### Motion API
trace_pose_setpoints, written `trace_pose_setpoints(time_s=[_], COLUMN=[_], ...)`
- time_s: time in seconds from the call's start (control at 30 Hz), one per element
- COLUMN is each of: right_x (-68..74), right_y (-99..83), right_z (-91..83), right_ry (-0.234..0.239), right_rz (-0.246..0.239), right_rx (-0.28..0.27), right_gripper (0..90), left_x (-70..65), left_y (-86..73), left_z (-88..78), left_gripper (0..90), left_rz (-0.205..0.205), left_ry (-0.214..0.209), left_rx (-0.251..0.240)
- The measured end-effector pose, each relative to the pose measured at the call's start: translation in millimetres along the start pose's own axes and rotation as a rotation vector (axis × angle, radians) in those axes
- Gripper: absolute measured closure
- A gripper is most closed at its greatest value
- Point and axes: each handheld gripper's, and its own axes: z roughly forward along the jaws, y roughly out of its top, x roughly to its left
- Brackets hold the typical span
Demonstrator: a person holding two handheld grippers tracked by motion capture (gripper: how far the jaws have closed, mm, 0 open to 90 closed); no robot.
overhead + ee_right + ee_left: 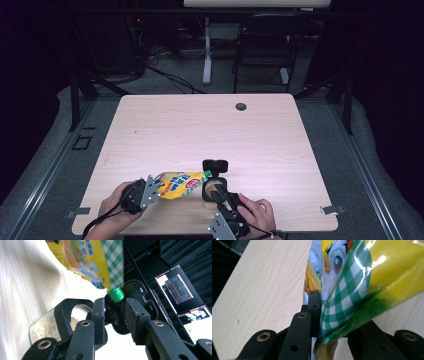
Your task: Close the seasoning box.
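Observation:
A yellow snack pouch (177, 185) with a green-checked end and a green screw cap (206, 174) hangs tilted over the front of the wooden table (200, 125). My left gripper (156, 188) is shut on the pouch's bottom end (362, 277), and the pads pinch the checked foil. The cap (115, 295) points at a clear jar (214, 189) of pale grainy stuff (42, 327), whose black flip lid (135, 290) stands open. My right gripper (116, 307) is at the jar's black collar with its jaws apart. Its right pad (133, 320) touches nothing.
A cable hole (241, 106) sits near the table's far edge. Beyond the table stand a black chair (267, 40) and a white desk leg (207, 50). Lit monitor screens (175, 287) show in the right gripper view. The table's front edge (200, 231) lies just under both hands.

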Motion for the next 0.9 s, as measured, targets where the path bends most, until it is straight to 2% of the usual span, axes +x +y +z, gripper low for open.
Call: trace_pose_setpoints(time_s=[0.1, 0.23, 0.33, 0.47, 0.7, 0.9], right_x=[0.2, 0.4, 0.9, 0.4, 0.6, 0.9], right_y=[-0.9, -1.1, -2.2, -2.4, -2.8, -2.9], right_z=[1.1, 1.4, 3.1, 2.5, 2.7, 3.5], right_ry=[0.005, 0.007, 0.01, 0.015, 0.019, 0.016], right_rz=[0.007, 0.005, 0.017, 0.012, 0.018, 0.025], right_rx=[-0.002, 0.006, -0.004, 0.012, 0.013, 0.005], right_gripper=[68.9, 68.9, 68.9, 68.9, 68.9, 68.9], left_x=[4.7, 11.1, 14.0, 18.7, 21.5, 26.4], left_y=[-2.4, -7.6, -10.4, -13.4, -16.3, -19.4], left_z=[-2.0, -1.3, 0.0, -1.2, -3.4, -5.1], left_gripper=[77.9, 77.8, 77.7, 77.7, 78.0, 78.2], left_rz=[-0.033, -0.102, -0.131, -0.174, -0.188, -0.237], left_ry=[-0.013, -0.041, -0.051, -0.069, -0.079, -0.102], left_rx=[-0.014, -0.045, -0.055, -0.08, -0.107, -0.146])
